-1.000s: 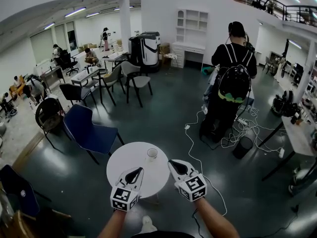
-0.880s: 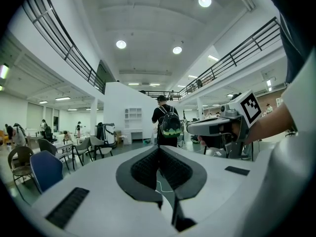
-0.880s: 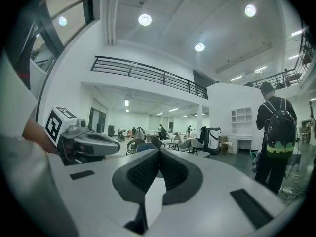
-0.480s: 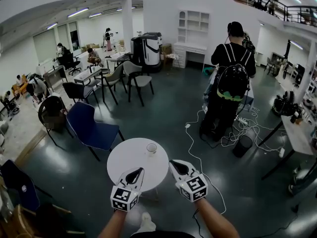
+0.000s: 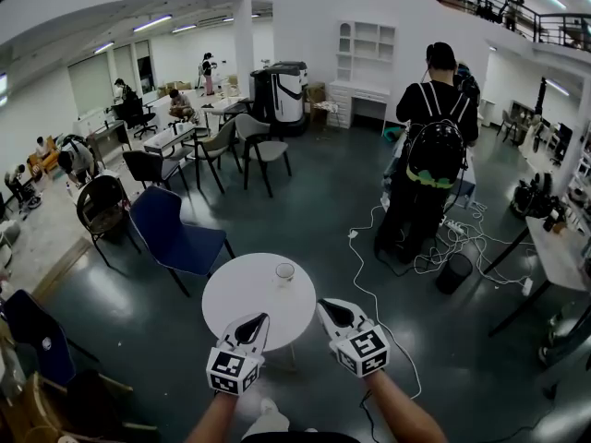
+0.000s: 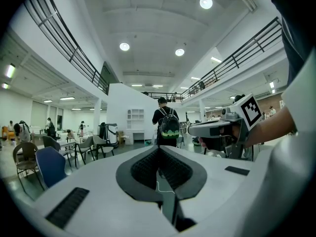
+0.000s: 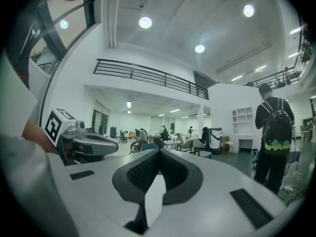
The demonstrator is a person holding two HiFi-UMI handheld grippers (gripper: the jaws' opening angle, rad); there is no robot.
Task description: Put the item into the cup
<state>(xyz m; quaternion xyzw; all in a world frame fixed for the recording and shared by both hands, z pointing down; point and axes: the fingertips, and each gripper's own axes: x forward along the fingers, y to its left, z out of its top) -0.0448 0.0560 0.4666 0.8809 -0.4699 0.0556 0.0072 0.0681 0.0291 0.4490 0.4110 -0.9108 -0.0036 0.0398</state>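
Observation:
A small clear cup stands on the far right part of a round white table. I see no loose item on the table or in either gripper. My left gripper hovers over the table's near edge, jaws shut with nothing between them. My right gripper hangs just off the table's near right edge, a little short of the cup, also shut and empty. Each gripper shows in the other's view: the right gripper and the left gripper.
A blue chair stands left of the table. A person with a backpack stands beyond it to the right, with white cables and a dark bin on the floor. More chairs and desks fill the far left.
The head view has shifted a little, so the table and cup sit slightly higher in the picture. Both grippers stay shut in about the same place.

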